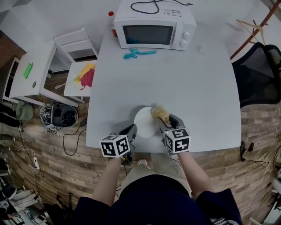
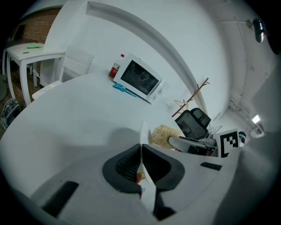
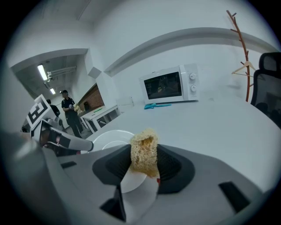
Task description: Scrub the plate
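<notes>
White plate (image 1: 145,122) lies far from the microwave (image 1: 153,30), out at the opposite edge of the pale grey surface (image 1: 193,79). The left gripper (image 1: 131,130) has its fingers clenched on the plate's rim, on the side away from the microwave. The right gripper (image 1: 169,121) grasps a tan, coarse sponge (image 1: 160,113) between its fingers; the sponge touches the plate's edge on the side nearer the microwave. Each gripper carries a cube with black-and-white square markers. A teal tool (image 1: 138,53) lies just in front of the microwave, and a red-capped bottle (image 1: 111,17) stands at its left corner. A sticker (image 1: 172,12) on the microwave's top bears print too small to read.
</notes>
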Demonstrator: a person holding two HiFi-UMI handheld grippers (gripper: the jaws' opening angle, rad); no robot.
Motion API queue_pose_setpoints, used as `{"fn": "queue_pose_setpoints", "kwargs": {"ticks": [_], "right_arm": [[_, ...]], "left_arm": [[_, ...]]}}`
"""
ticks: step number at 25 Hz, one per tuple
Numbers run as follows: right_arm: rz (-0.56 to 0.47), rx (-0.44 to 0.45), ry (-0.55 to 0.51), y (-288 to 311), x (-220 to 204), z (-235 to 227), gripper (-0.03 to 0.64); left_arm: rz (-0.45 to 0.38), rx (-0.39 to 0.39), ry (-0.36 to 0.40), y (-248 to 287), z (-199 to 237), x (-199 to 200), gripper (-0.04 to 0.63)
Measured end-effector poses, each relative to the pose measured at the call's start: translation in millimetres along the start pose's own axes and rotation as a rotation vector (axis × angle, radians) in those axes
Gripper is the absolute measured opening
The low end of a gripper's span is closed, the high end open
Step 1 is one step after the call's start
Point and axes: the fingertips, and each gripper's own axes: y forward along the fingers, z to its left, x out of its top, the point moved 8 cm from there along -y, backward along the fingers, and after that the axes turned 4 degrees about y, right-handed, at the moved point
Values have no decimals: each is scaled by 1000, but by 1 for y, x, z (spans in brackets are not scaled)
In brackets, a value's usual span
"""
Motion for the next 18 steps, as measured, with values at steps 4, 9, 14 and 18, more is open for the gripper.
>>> {"fn": "queue_pose_setpoints", "kwargs": {"ticks": [4, 9, 14, 18], "right_arm": [[4, 7, -7, 5, 8, 4, 170], [-10, 34, -27, 11, 17, 15, 171], [-22, 75, -68, 14, 25, 34, 170], [-20, 117, -87, 13, 24, 49, 171]], "left_arm": [[-1, -4, 14, 0, 1, 4, 29], [1, -1, 33, 0, 3, 6, 29], [-1, 5, 31, 0, 5, 6, 29], [0, 10, 28, 0, 6, 6, 29]]}}
